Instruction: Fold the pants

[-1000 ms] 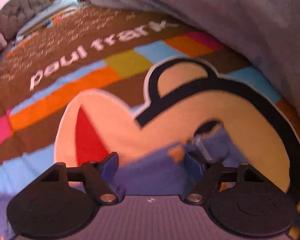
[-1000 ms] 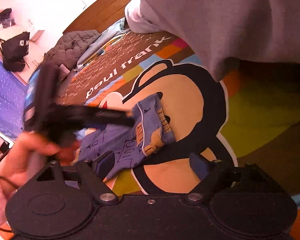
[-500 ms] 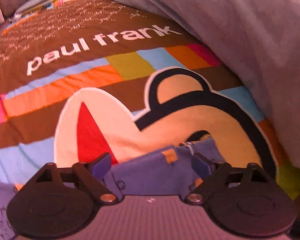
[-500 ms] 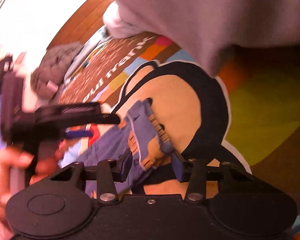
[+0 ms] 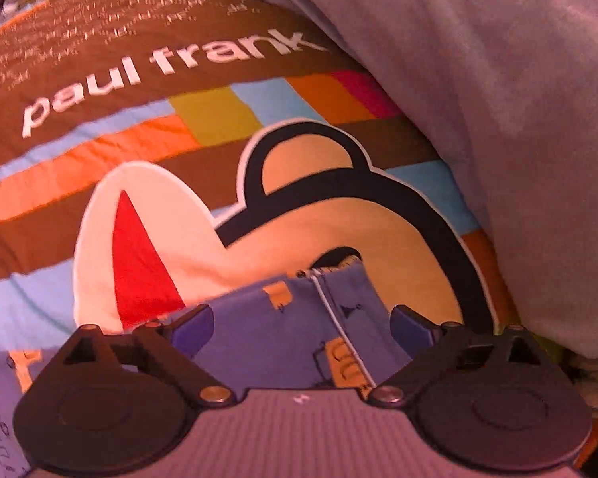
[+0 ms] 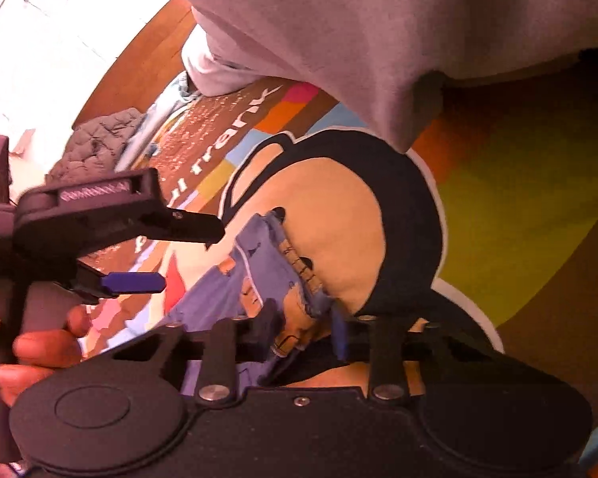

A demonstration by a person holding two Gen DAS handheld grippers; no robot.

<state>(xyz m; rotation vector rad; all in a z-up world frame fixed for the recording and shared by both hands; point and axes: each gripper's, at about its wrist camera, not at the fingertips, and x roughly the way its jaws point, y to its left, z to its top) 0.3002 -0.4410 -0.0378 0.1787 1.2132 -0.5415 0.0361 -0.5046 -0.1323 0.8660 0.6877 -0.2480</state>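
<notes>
The blue pants [image 6: 255, 275] lie on the blanket [image 5: 203, 119] at lower centre. The right tongs [image 6: 303, 330] pinch their waistband edge. The left tongs [image 5: 299, 324] hang wide apart around the fabric.

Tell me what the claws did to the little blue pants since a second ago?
The right claw came in over the pants and squeezed shut on their edge; before, it was wide open. The left claw stayed wide open over the pants. The pants still lie on the monkey blanket.
</notes>
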